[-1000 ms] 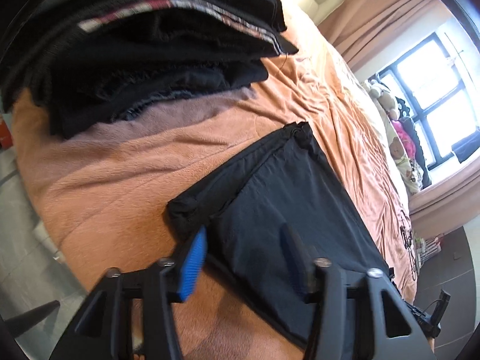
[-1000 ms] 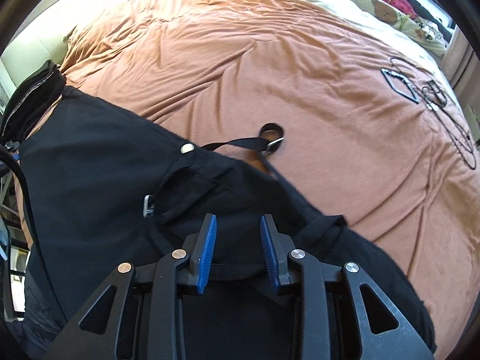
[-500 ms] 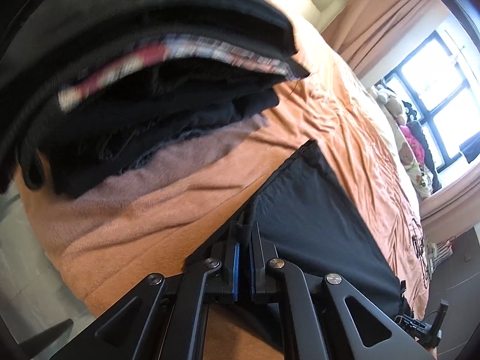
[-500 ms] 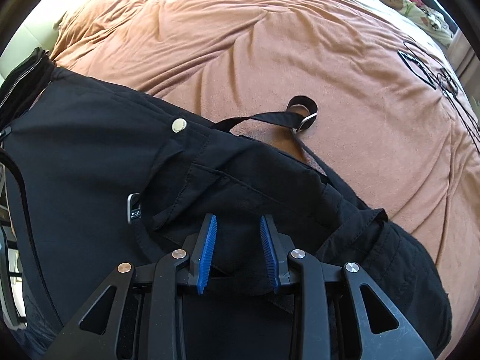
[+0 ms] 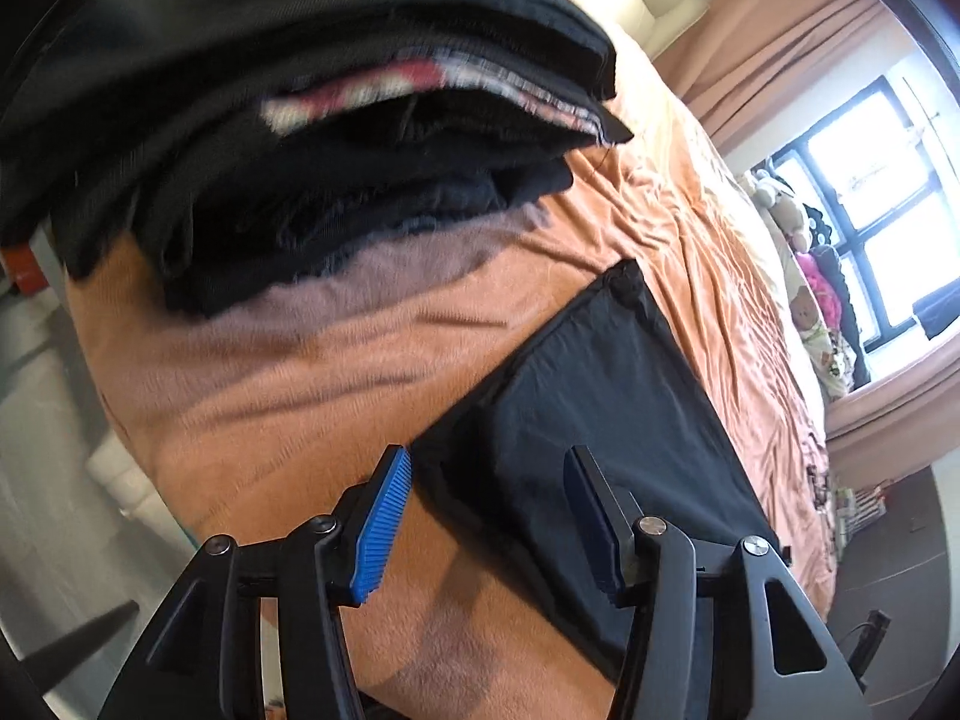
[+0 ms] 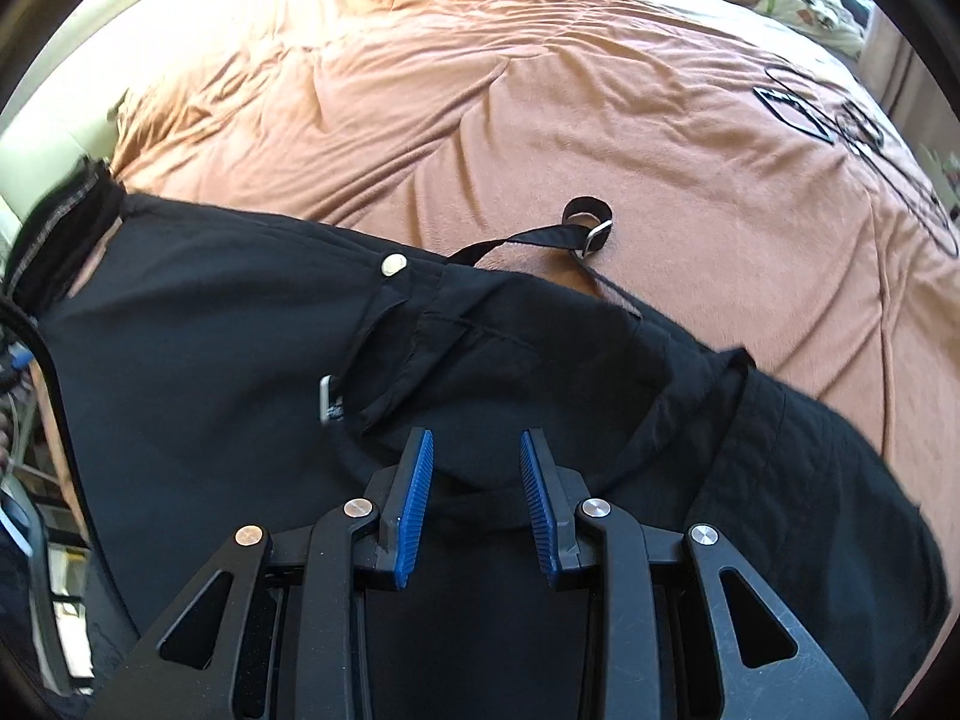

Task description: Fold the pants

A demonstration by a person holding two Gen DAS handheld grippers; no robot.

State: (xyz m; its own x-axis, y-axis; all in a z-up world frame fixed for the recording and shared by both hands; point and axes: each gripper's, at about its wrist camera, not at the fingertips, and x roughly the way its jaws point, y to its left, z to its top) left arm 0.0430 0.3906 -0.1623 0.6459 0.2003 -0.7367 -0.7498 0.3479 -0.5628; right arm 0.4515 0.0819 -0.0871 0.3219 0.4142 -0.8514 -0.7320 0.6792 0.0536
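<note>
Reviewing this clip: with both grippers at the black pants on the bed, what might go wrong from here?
Left gripper has just been opening, its jaws astride the pants hem without pinching; that corner may slip away. Right gripper may have bunched waistband between its fingers, risking a crooked fold. The loose strap and buckle could trail outside the fold.

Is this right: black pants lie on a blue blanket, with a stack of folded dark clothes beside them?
Not quite. The blanket is orange-brown, not blue, as the left wrist view shows. The rest holds: black pants lie on it, with the stack of folded dark clothes beside them.
</note>
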